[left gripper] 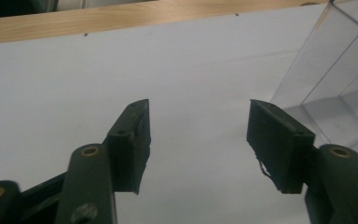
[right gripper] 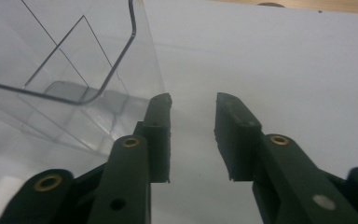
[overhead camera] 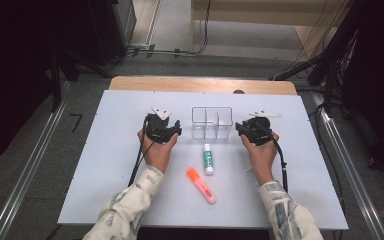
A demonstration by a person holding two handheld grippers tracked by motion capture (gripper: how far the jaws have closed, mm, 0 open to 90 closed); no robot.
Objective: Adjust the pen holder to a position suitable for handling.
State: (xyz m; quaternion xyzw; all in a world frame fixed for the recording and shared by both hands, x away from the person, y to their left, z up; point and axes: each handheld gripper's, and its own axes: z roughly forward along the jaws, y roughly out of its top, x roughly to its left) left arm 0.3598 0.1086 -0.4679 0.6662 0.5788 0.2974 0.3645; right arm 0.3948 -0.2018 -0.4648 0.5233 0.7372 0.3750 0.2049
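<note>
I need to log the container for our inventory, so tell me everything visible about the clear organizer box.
The clear organizer box looks like transparent plastic, rectangular with rounded rim corners and thin inner dividers that split it into compartments. It stands upright and looks empty, on the white table toward the far middle, between the two hands. Nothing visibly touches it; the right claw sits just beside one wall.

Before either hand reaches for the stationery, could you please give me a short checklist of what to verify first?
1. Left gripper jaws open, nothing between: ok.
2. Right gripper jaws open, nothing between: ok.
3. Clear plastic divided organiser box upright between the grippers: ok.
4. Its compartments free: ok.
5. White glue stick with green label lying unobstructed on the white table: ok.
6. Orange highlighter pen lying free nearer the person: ok.
</note>
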